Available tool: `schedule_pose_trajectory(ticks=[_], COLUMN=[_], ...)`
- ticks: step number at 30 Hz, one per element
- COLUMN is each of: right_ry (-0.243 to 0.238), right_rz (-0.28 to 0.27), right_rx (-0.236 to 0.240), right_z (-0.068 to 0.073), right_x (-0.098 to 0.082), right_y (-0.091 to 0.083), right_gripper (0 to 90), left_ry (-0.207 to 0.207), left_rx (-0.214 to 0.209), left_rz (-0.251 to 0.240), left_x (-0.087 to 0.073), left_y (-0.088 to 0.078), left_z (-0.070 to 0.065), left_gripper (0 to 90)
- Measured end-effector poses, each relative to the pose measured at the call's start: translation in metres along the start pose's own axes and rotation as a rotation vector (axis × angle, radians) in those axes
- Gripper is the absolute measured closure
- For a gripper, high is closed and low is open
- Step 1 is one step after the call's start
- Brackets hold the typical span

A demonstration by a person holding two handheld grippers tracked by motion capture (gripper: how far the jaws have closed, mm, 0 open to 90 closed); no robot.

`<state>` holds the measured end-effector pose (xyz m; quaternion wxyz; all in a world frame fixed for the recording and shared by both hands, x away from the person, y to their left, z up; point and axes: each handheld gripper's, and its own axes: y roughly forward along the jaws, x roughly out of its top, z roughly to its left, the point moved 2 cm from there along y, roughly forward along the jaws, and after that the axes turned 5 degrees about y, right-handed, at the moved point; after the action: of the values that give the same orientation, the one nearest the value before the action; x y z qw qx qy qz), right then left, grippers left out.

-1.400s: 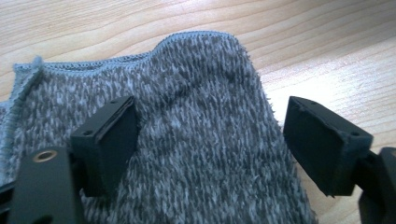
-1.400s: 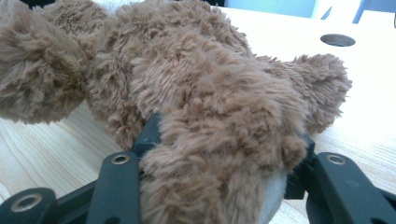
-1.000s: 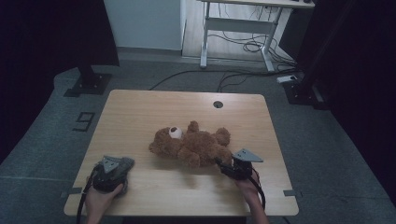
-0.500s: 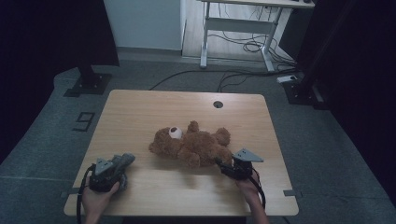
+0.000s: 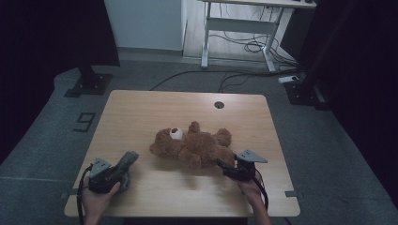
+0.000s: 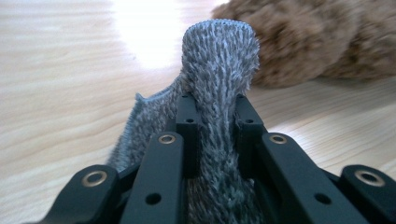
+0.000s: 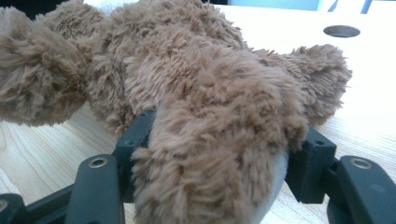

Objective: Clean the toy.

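- The left gripper (image 5: 123, 165) sits at the near left corner of the table (image 5: 141, 112), its jaws clamped together on a grey knitted garment (image 6: 217, 60), perhaps a small sock or hat; I cannot tell which. The knit stands up between the jaws and pokes out past their tips.
- The brown teddy bear (image 5: 195, 147) lies on its back near the middle of the table, long axis running left to right, head toward the left gripper, legs toward the right.
- The right gripper (image 5: 224, 165) is at the bear's near right leg (image 7: 215, 154). Its jaws have just been opening; they stand apart on either side of the leg, the plush bulging between them, so the hold looks loose rather than firm.
- From the left jaws the bear lies ahead and to the right, near but not touching; the knit's open end points roughly that way.
- My guess is the garment is meant to go onto the bear. The head is the nearer end to the left hand, while the right hand already steadies the leg.
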<state>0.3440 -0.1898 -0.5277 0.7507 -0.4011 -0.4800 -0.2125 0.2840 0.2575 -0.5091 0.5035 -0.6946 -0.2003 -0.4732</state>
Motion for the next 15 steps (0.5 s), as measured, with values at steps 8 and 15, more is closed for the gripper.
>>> schedule_pose_trajectory(ticks=[8,15], right_ry=[0.017,-0.002], right_rz=[0.001,-0.014], right_rx=[0.025,0.020], right_z=[-0.002,-0.001], right_x=[-0.003,-0.002], right_y=[-0.004,-0.006], right_gripper=[39.8,47.3], left_ry=[0.031,0.083], left_rx=[-0.061,-0.125], left_rz=[-0.039,-0.052], left_x=[0.021,0.046], left_y=[0.003,0.020], left_z=[-0.021,-0.047], left_gripper=[76.6,76.6])
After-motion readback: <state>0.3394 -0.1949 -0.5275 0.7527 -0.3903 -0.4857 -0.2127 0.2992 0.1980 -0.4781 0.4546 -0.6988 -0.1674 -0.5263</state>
